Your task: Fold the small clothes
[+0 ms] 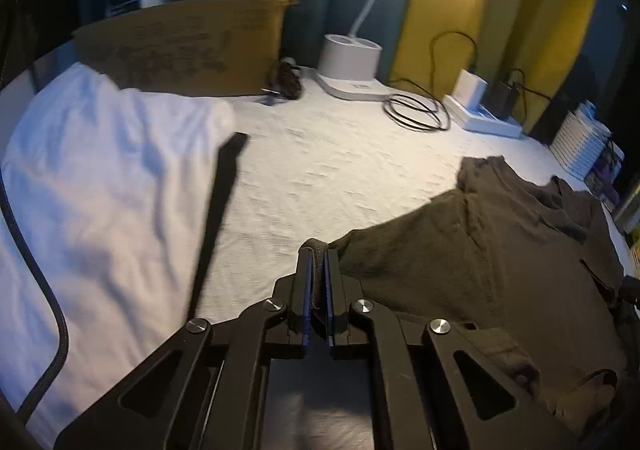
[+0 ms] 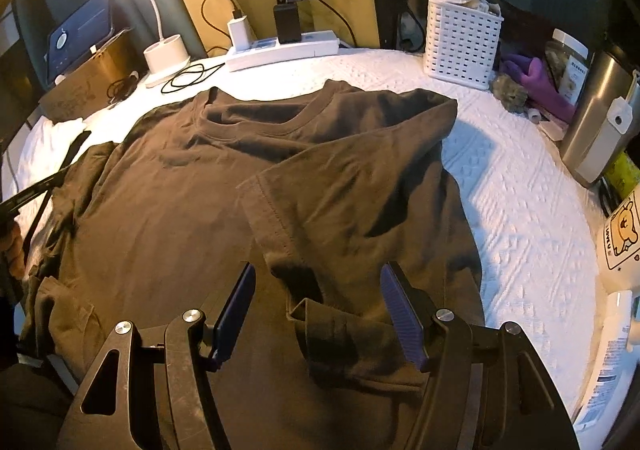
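The bench [image 2: 500,186], covered by a white textured cloth, is being occupied mostly by a dark shirt [image 2: 192,186], which is being spread collar away from the right camera, with its right sleeve [image 2: 328,194] being folded in over the chest. A white garment [image 1: 100,178] is being left lying beside the shirt at the bench's left end, in front of a cardboard box [image 1: 180,46]. A white basket [image 2: 460,38], a lamp [image 2: 164,50] and a power strip [image 2: 280,48] are being kept along the far edge. The shirt's left edge is being pinched between the closed left tongs [image 1: 318,254]. The right tongs [image 2: 318,282] are being held wide apart over the shirt's lower part, gripping nothing.
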Demonstrator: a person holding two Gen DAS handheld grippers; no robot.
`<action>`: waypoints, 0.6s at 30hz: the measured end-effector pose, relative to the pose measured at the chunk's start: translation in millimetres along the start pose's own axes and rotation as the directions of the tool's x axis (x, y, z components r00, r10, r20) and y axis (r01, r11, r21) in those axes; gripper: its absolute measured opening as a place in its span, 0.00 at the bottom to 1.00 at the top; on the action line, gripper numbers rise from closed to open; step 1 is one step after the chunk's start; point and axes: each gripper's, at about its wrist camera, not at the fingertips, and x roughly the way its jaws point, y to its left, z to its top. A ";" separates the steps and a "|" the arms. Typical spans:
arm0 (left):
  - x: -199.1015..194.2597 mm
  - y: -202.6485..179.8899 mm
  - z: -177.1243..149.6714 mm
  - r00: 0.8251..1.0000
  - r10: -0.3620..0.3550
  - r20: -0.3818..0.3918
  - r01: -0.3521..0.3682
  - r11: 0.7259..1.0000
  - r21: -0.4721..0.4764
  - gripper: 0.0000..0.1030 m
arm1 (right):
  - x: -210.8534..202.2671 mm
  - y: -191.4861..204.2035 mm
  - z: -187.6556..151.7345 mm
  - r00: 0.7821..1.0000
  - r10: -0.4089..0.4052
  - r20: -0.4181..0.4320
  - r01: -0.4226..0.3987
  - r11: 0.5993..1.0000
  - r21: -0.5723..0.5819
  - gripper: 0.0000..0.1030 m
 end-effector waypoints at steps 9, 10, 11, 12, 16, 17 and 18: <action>-38.2 -16.8 25.7 0.992 -0.083 0.092 0.084 0.996 0.000 0.04 | -10.0 -6.5 -2.8 0.999 0.014 0.035 -0.015 1.000 0.017 0.65; -45.1 -22.3 29.8 0.990 -0.092 0.107 0.091 0.996 0.011 0.04 | -11.6 -8.1 -3.4 0.999 0.016 0.040 -0.016 1.000 0.020 0.65; -50.8 -27.8 33.4 0.988 -0.103 0.117 0.101 0.995 0.025 0.04 | -13.8 -10.7 -3.5 0.999 0.016 0.048 -0.018 0.999 0.027 0.65; -55.5 -33.8 36.5 0.985 -0.117 0.124 0.113 0.993 0.040 0.04 | -15.7 -12.2 -3.6 0.998 0.017 0.055 -0.019 0.999 0.031 0.65; -67.8 -71.5 44.4 0.973 -0.183 0.143 0.164 0.977 0.133 0.04 | -21.7 -18.7 -4.2 0.996 0.033 0.085 -0.037 0.998 0.043 0.65; -68.1 -80.5 45.2 0.971 -0.195 0.141 0.174 0.973 0.151 0.04 | -22.5 -19.9 -4.4 0.995 0.037 0.090 -0.042 0.998 0.045 0.65; -66.9 -94.1 45.5 0.968 -0.212 0.135 0.187 0.966 0.179 0.04 | -23.4 -21.7 -4.6 0.994 0.043 0.096 -0.048 0.998 0.047 0.65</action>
